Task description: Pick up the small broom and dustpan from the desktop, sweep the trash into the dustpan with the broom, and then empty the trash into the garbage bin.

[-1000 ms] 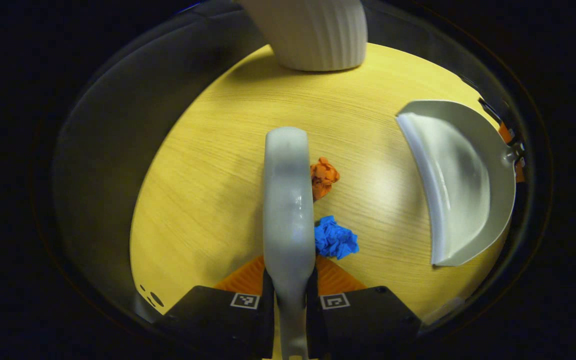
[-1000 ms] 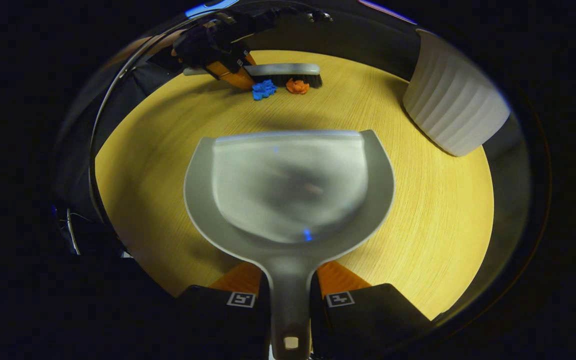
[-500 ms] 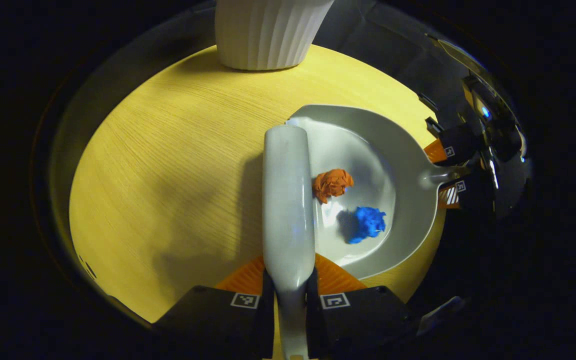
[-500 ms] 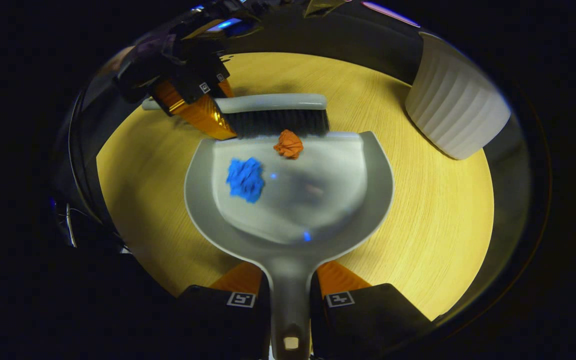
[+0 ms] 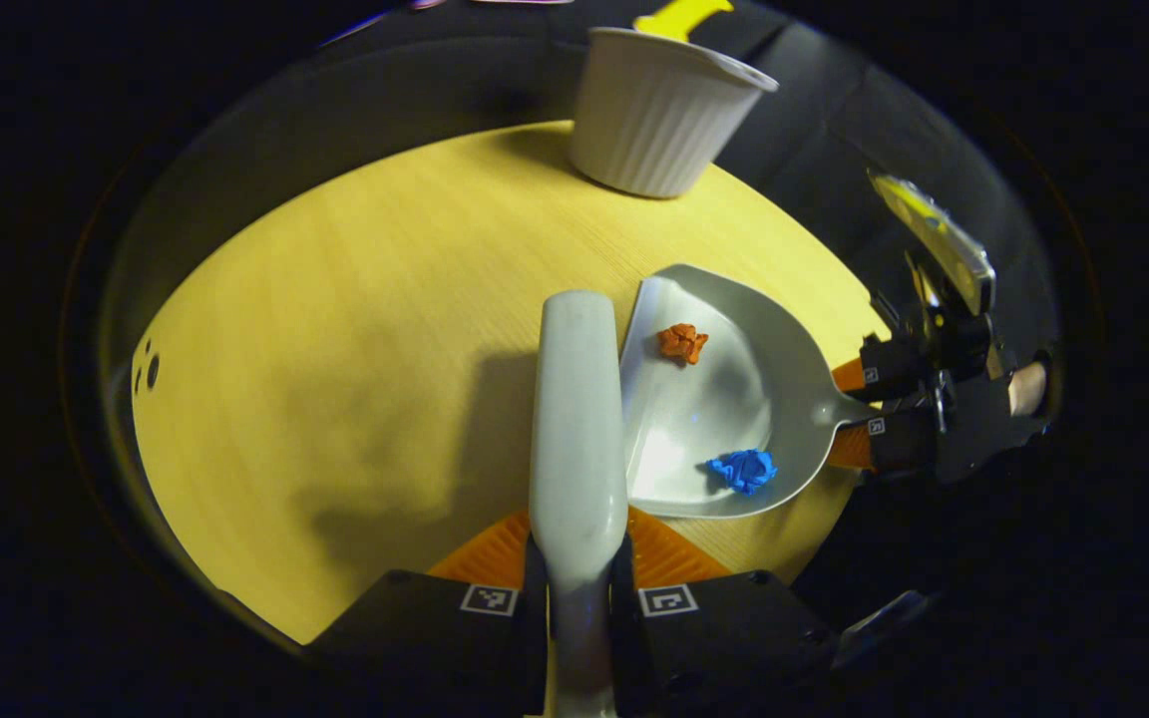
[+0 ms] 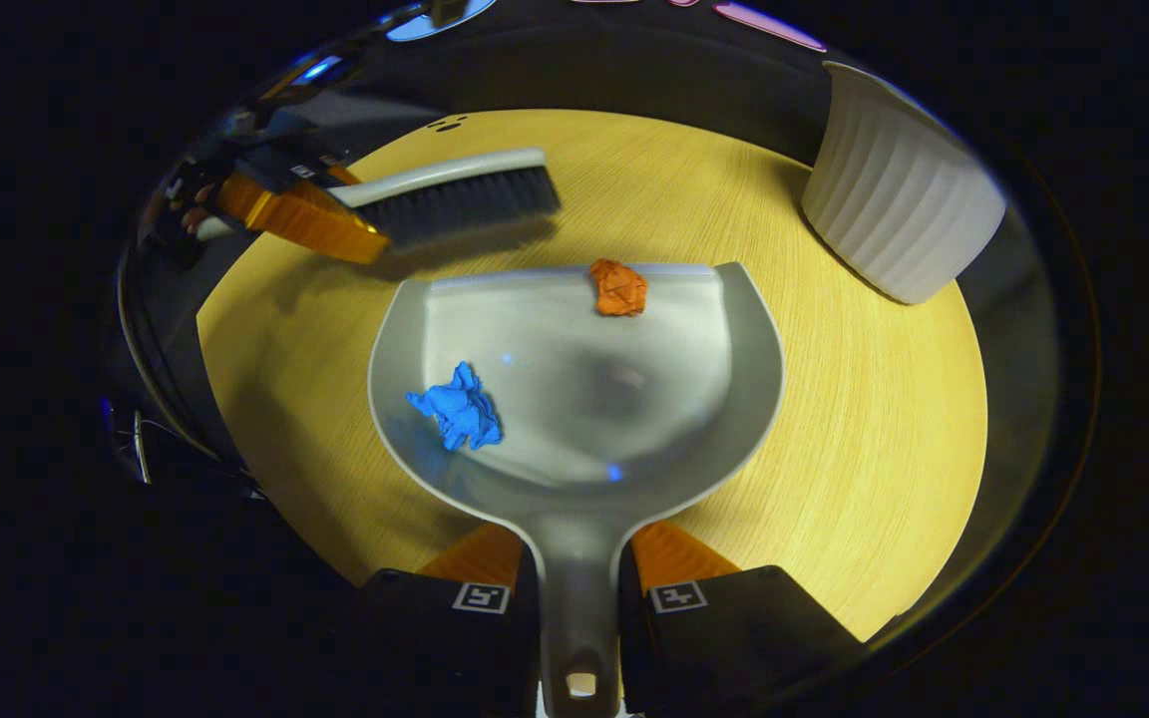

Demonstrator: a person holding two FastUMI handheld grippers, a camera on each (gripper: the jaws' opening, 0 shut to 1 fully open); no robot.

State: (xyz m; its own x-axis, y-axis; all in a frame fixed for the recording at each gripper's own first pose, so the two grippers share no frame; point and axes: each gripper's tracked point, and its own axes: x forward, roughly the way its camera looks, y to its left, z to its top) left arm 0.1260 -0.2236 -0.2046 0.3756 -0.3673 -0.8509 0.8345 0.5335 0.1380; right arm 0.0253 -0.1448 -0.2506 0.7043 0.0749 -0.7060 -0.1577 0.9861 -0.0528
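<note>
- Left gripper view: the left tool (image 5: 579, 588) clamps the broom (image 5: 579, 419) handle above the table (image 5: 335, 379); the dustpan (image 5: 724, 399) beside it holds orange trash (image 5: 682, 342) and blue trash (image 5: 744, 470); the bin (image 5: 659, 120) stands beyond.
- Right gripper view: the right tool (image 6: 579, 593) grips the dustpan (image 6: 574, 399) handle; both scraps lie inside it.

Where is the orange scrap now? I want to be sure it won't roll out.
In the right gripper view the orange scrap sits just inside the dustpan at its front lip, right of centre, far from the blue scrap near the left wall.
</note>
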